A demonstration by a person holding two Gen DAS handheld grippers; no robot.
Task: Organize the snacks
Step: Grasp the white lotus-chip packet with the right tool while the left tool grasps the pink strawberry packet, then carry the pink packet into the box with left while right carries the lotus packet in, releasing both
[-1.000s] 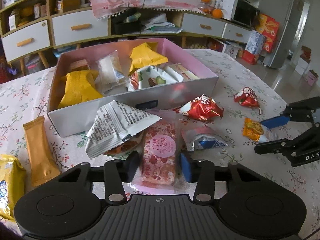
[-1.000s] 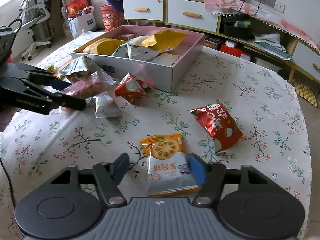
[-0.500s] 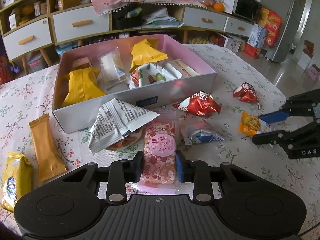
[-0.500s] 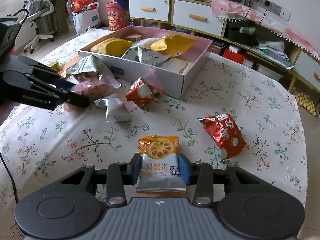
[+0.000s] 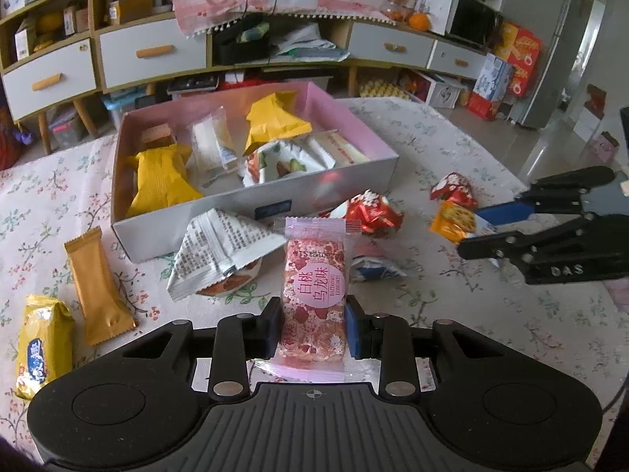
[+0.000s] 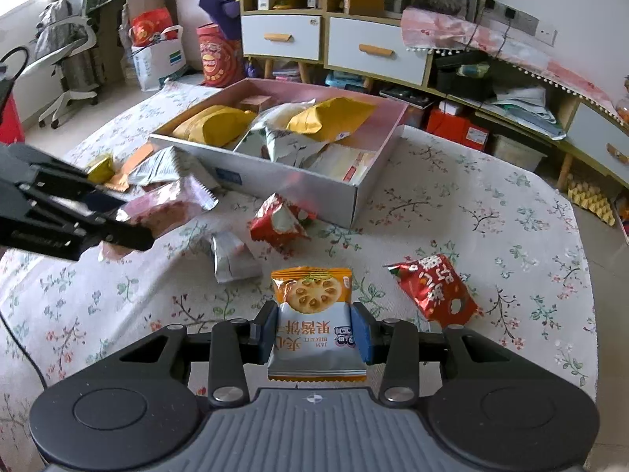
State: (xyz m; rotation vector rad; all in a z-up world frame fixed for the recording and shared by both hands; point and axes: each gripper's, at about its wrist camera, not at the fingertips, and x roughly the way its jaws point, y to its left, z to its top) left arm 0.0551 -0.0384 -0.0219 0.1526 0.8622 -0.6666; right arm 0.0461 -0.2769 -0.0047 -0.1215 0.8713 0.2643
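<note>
"JAM BISCUIT" on biscuit packet (image 6: 316, 338)

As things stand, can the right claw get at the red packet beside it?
Probably not yet: the right claw is shut on the jam biscuit packet. The red packet lies uncovered on the tablecloth, so the path itself looks free.

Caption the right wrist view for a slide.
Right tool shut on jam biscuit packet, pink box beyond.
</note>
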